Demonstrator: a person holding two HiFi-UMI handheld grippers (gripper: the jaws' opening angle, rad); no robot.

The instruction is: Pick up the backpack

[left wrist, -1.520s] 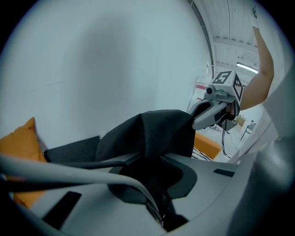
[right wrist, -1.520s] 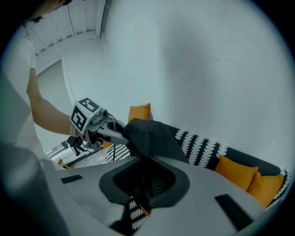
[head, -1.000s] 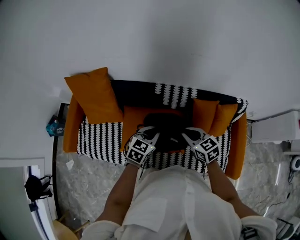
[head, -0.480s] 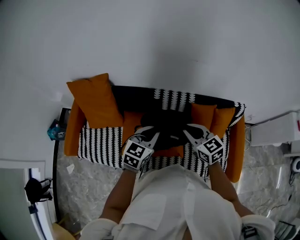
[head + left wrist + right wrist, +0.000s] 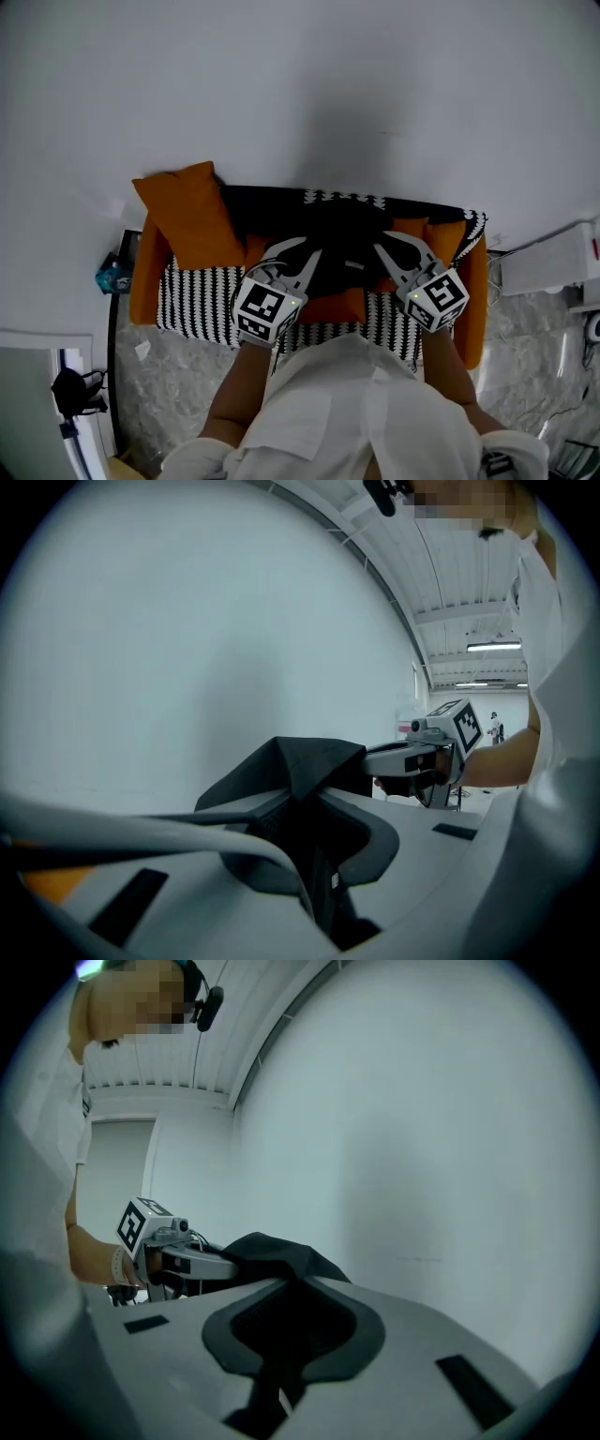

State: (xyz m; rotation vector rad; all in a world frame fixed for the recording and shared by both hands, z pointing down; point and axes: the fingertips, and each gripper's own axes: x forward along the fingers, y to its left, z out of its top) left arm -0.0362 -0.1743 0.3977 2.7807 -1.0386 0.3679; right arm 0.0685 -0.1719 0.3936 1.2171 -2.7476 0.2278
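Observation:
The black backpack point(image 5: 345, 246) hangs between my two grippers above the sofa's seat. My left gripper point(image 5: 312, 255) is shut on its left side and my right gripper point(image 5: 382, 244) is shut on its right side. In the left gripper view the black fabric point(image 5: 302, 766) is pinched between the jaws of the left gripper point(image 5: 317, 860), and the right gripper point(image 5: 427, 754) shows beyond it. In the right gripper view the same fabric point(image 5: 281, 1252) is clamped in the right gripper point(image 5: 281, 1358), with the left gripper point(image 5: 173, 1252) across from it. The pack's lower part is hidden.
The sofa point(image 5: 192, 286) has a black-and-white patterned cover and stands against a white wall, with orange cushions point(image 5: 187, 211) at the left and others point(image 5: 441, 239) at the right. Marble floor point(image 5: 178, 375) lies in front. A white unit point(image 5: 553, 258) stands right; a dark bag point(image 5: 70, 389) lies lower left.
Both grippers have risen together with the backpack, which now hangs higher off the sofa seat. The grip on both sides is unchanged.

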